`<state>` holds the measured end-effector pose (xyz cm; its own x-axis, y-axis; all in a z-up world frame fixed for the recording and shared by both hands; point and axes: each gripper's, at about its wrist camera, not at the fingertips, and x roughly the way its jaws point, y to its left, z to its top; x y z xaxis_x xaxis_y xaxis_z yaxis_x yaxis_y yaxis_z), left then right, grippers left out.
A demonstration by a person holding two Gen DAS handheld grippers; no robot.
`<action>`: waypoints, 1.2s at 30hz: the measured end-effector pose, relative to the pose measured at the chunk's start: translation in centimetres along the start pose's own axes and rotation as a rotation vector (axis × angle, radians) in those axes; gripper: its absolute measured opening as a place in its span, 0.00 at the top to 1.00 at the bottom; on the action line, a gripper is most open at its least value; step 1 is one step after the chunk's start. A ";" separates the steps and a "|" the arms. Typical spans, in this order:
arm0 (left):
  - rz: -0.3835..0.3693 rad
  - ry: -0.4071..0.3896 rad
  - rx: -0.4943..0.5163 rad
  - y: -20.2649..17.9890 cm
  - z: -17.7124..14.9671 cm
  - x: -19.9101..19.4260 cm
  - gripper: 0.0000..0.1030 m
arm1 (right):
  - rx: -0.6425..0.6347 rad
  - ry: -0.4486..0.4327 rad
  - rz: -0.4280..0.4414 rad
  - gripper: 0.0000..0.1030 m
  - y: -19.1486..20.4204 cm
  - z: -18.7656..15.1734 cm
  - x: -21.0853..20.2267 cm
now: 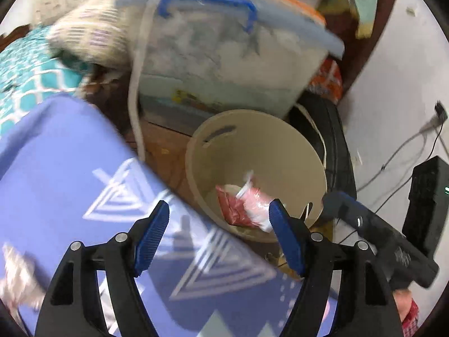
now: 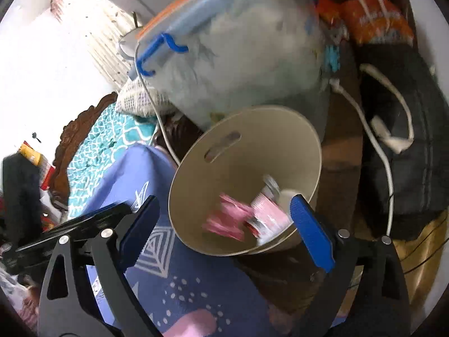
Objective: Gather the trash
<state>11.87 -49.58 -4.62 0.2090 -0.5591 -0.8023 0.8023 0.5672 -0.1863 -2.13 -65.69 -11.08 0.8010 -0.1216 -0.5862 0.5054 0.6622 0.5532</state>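
Observation:
A beige round bin (image 1: 269,146) stands beside the bed; it also shows in the right wrist view (image 2: 252,151). Red and pink wrappers (image 1: 244,205) lie at its bottom, also in the right wrist view (image 2: 241,216). My left gripper (image 1: 219,213) is open and empty, over the purple blanket (image 1: 61,163) at the bin's near rim. My right gripper (image 2: 224,205) is open and empty, just above the bin's mouth. The right gripper's body (image 1: 378,236) shows at the right of the left wrist view.
A clear storage box with blue handle (image 1: 224,47) sits behind the bin. A white cable (image 1: 134,90) hangs beside it. A black bag with white cord (image 2: 398,146) lies right. A teal patterned sheet (image 2: 112,146) and crumpled trash (image 1: 16,275) lie on the bed. A black device (image 1: 426,205) stands on the floor.

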 end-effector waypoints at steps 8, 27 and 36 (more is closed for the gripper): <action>0.058 -0.195 -0.063 4.4 -7.6 -11.8 0.32 | -0.046 -0.130 -0.024 0.16 4.0 -1.5 -2.5; 0.301 -0.296 -0.386 19.5 -29.9 -27.7 0.38 | -0.362 0.303 0.374 0.54 26.6 -14.1 4.4; 0.284 -0.308 -0.529 23.5 -32.6 -28.8 0.38 | -0.458 0.385 0.511 0.48 36.1 -17.4 5.3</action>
<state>6.49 -0.44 -4.32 0.5843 -0.4469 -0.6775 0.3268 0.8936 -0.3076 14.77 -29.53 -4.48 0.6882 0.4894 -0.5356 -0.1453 0.8162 0.5591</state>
